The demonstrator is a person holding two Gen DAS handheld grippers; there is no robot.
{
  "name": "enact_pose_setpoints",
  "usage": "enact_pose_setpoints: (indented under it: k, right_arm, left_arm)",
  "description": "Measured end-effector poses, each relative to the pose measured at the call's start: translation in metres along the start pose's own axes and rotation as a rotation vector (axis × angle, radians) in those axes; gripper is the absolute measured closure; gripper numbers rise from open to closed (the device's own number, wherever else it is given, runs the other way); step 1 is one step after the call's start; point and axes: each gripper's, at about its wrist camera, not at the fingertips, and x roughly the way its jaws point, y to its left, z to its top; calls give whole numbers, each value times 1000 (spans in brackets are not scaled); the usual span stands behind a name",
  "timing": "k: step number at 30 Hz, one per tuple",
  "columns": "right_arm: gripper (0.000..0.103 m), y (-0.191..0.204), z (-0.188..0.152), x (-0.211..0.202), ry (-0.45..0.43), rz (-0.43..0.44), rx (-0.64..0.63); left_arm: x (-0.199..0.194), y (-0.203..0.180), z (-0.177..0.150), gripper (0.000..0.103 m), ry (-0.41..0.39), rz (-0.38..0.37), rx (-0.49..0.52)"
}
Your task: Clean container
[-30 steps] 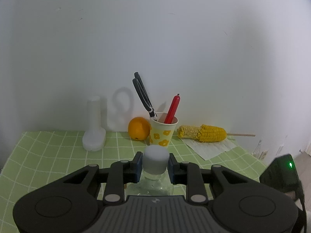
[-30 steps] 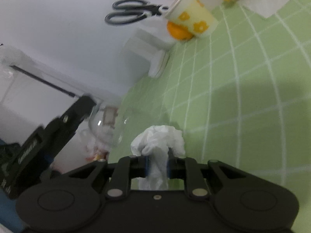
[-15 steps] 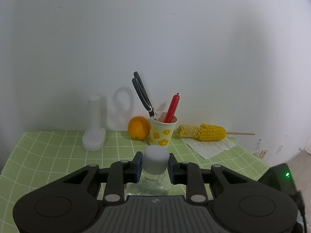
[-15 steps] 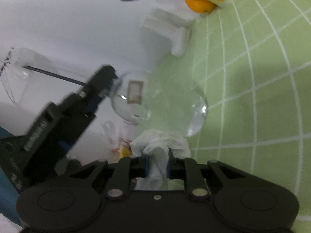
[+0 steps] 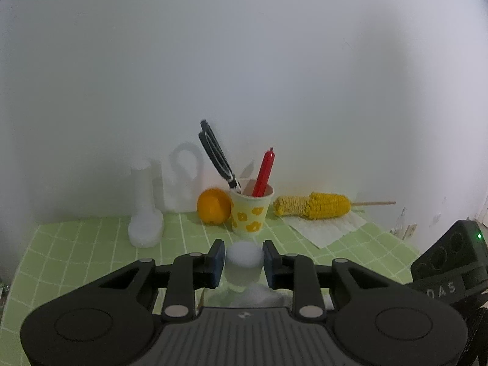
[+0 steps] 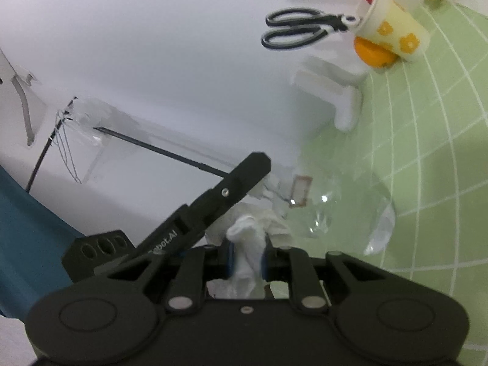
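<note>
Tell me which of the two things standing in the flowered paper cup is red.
The red marker, leaning right; the scissors beside it lean left and have black handles.

Count, left wrist view: 1 paper cup [image 5: 250, 211] centre frame, 1 scissors [image 5: 216, 155], 1 red pen [image 5: 264, 172], 1 orange [image 5: 213, 206], 1 corn cob [image 5: 314, 205] right of centre, 1 napkin [image 5: 328, 227], 1 white bottle [image 5: 145, 213] left. Right wrist view: 1 clear container [image 6: 344, 210], 1 tissue wad [image 6: 247, 253].

Both hand-held grippers [image 5: 244, 257] [image 6: 246, 257] clamped.

Glossy clear container [image 6: 344, 210], crumpled paper tissue [image 6: 247, 244]
</note>
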Motion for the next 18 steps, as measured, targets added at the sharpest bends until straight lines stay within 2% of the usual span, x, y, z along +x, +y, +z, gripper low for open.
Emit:
enact_pose_setpoints:
  k: [14, 18]
  right_arm:
    - [86, -17, -1, -18, -47, -74, 51]
    - [87, -14, 3, -26, -103, -81, 50]
  left_arm:
    - [0, 1, 2, 75, 7, -3, -7]
    - [0, 2, 2, 75, 4, -4, -18]
